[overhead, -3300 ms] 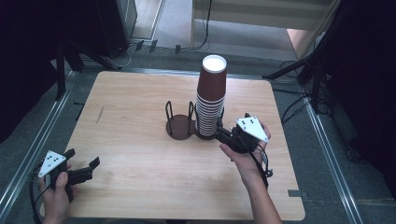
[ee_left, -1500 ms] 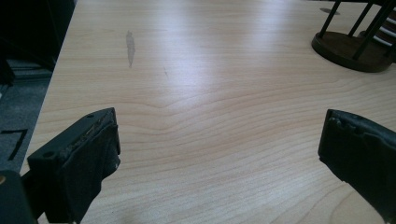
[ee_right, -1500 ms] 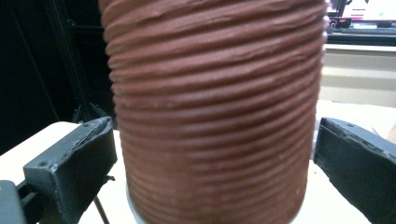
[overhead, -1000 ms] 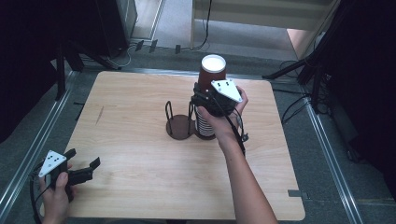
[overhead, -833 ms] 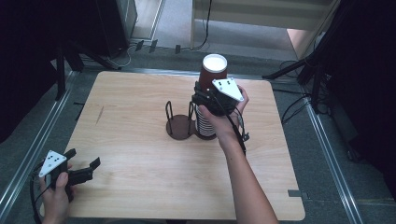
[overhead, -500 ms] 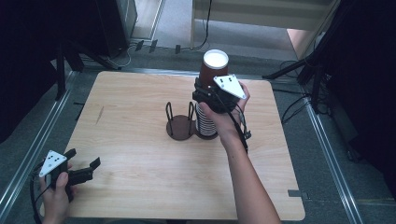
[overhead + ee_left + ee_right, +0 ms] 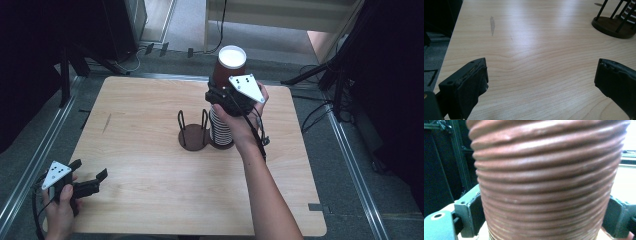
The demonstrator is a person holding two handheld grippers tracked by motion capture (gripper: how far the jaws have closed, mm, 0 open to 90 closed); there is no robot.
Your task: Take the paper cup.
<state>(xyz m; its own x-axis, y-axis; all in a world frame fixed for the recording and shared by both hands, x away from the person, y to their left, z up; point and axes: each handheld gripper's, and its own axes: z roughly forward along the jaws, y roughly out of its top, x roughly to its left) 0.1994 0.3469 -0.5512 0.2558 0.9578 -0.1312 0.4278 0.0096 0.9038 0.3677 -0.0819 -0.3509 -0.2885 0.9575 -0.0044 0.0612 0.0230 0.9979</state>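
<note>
The right hand-held gripper sits at the upper part of a tall stack of ribbed brown paper cups, one jaw on each side of a cup. Just left of that stack stands a round dark-based wire cup rack. Both stand on the light wooden table. The left hand-held gripper lies near the table's front left corner, well apart from the rack, which stands ahead of it to the right.
</note>
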